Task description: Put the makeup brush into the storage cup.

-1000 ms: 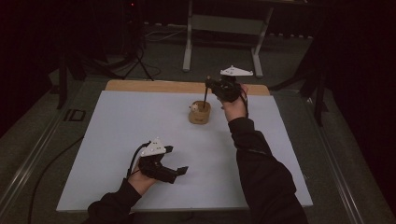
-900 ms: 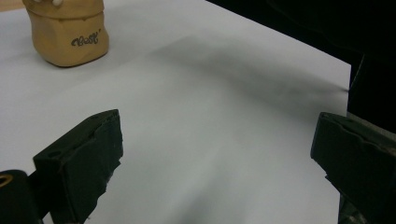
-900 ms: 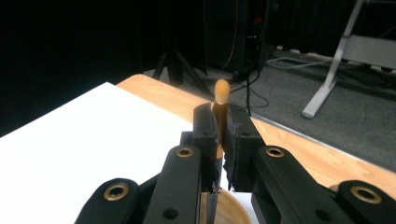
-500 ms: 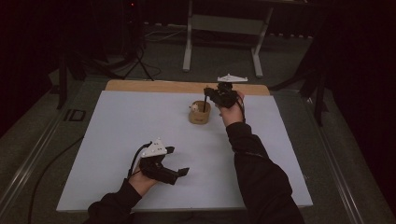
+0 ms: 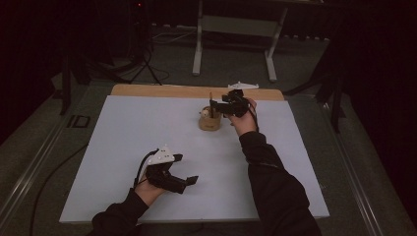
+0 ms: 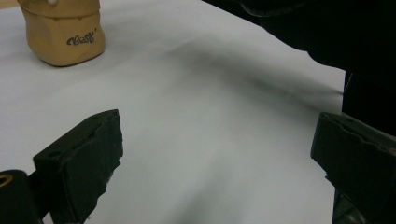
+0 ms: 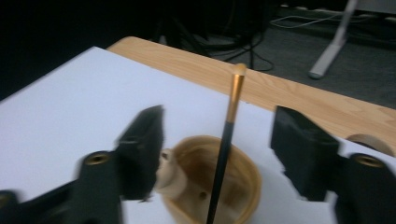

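A tan wooden cup (image 5: 209, 122) stands near the table's far middle, with a thin black stick with a gold tip (image 5: 210, 101) upright in it. My right gripper (image 5: 215, 106) hovers just above and to the right of the cup. In the right gripper view it (image 7: 219, 121) is open; the stick (image 7: 227, 135) rises between the jaws and touches neither, with the cup (image 7: 212, 186) below. My left gripper (image 5: 186, 168) rests open near the front of the table. In the left gripper view its jaws (image 6: 219, 140) hold nothing, and the cup (image 6: 63, 30) shows far off.
A white sheet (image 5: 123, 142) covers the table, with a wooden strip (image 5: 157, 90) bare along the far edge. A small white plate-like piece (image 5: 242, 86) lies on that strip behind the right hand. A dark sleeve (image 6: 299, 28) crosses the left gripper view.
My right gripper has drifted a little left and down toward the cup. The left gripper has barely moved.
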Available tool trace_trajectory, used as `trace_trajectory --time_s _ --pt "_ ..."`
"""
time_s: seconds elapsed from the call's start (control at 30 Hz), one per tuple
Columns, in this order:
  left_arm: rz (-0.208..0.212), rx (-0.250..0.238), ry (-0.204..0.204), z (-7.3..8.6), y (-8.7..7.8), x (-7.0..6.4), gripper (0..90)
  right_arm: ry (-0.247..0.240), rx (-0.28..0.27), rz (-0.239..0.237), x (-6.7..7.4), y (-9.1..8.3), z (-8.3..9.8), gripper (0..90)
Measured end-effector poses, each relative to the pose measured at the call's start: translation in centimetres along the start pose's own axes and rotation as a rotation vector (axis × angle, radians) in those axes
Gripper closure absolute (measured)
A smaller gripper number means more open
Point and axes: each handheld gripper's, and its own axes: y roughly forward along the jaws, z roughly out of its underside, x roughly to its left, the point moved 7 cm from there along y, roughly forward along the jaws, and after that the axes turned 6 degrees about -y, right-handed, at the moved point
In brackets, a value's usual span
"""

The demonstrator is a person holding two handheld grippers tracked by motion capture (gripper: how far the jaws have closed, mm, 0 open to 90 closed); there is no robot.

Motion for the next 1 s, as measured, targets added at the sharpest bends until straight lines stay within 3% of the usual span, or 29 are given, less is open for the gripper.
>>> trace_trajectory --time_s 0.13,0.2,0.27,0.33,0.53,0.63,0.77,0.9,1.0 --pt "0.003 0.006 -0.002 0.0 0.0 0.0 3.2 -0.005 -0.016 -0.025 0.4 -0.9 -0.3 12.8" --pt "0.002 0.007 0.001 0.0 0.0 -0.1 3.2 -0.007 -0.029 -0.055 0.7 -1.6 -0.5 11.1" --pt "-0.002 0.010 0.004 0.0 0.1 -0.1 3.2 -0.017 -0.035 -0.050 1.0 -2.1 -0.6 11.0" --pt "0.000 0.011 0.002 0.1 0.1 -0.1 3.2 -0.015 -0.038 -0.088 1.4 -2.6 -0.7 11.0" --pt "0.012 0.014 0.006 0.2 0.3 -0.2 2.8 -0.052 -0.047 -0.123 2.5 -4.0 -0.9 11.2" --pt "0.015 -0.013 0.027 0.3 0.4 -0.2 1.9 -0.055 -0.050 -0.141 2.9 -4.5 -0.9 14.1" --pt "0.023 0.002 0.045 0.5 0.7 -0.3 1.9 -0.094 -0.043 -0.184 3.8 -5.7 -0.6 13.9" --pt "0.028 0.011 0.072 0.6 0.8 -0.6 1.9 -0.107 -0.046 -0.207 4.3 -6.8 -0.1 14.0" --pt "0.055 0.010 0.082 0.4 0.8 -0.9 1.9 -0.105 -0.049 -0.234 4.9 -7.6 0.3 14.5"
